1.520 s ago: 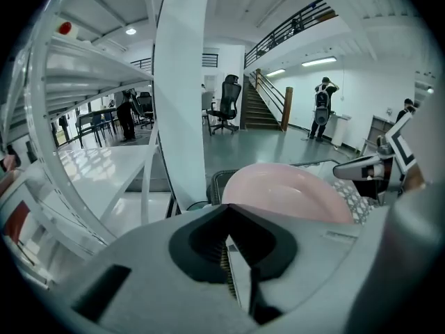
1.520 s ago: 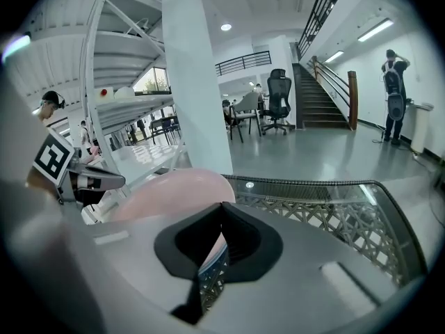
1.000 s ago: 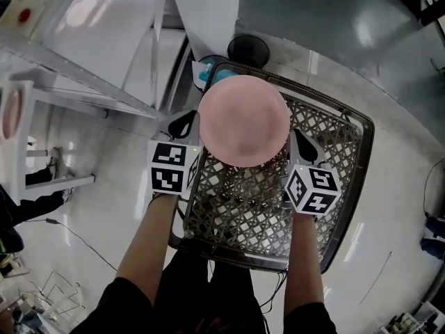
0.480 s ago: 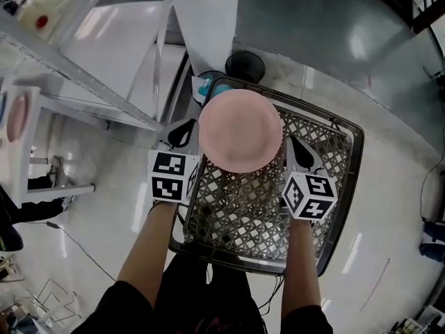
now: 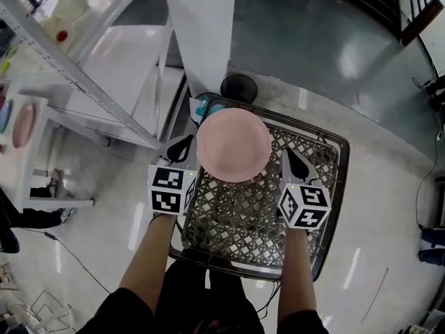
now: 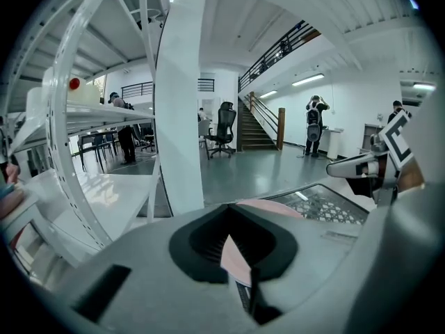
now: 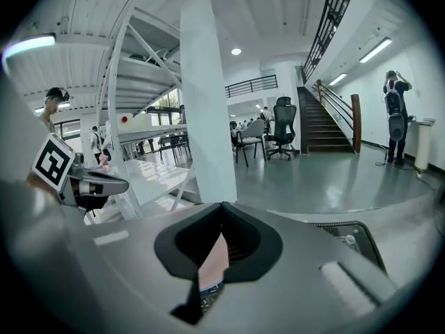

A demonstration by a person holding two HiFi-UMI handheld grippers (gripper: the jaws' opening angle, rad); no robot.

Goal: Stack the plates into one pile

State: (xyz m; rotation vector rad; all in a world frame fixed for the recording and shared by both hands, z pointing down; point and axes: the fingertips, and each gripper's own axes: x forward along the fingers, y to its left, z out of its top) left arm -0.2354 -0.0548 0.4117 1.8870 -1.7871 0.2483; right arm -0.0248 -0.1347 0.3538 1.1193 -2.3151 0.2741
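Observation:
A round pink plate (image 5: 233, 145) hangs flat above the far end of a dark wire cart (image 5: 332, 186). My left gripper (image 5: 183, 147) is shut on the plate's left rim and my right gripper (image 5: 287, 160) is shut on its right rim. In the left gripper view the pink plate (image 6: 271, 206) runs out to the right from the left gripper (image 6: 233, 236). The right gripper view shows only a sliver of the pink plate (image 7: 211, 261) at the right gripper (image 7: 221, 236). A second pink plate (image 5: 23, 125) lies on a white shelf at the far left.
A white pillar (image 5: 201, 33) rises just beyond the cart, with white metal shelving (image 5: 90, 82) to its left. A blue object (image 5: 202, 108) and a round black base (image 5: 238, 88) sit at the cart's far corner. Glossy floor lies to the right.
The plate stays gripped on both sides. It and both grippers have drifted slightly up in the view and look smaller, and more of the shelving at left has come into sight.

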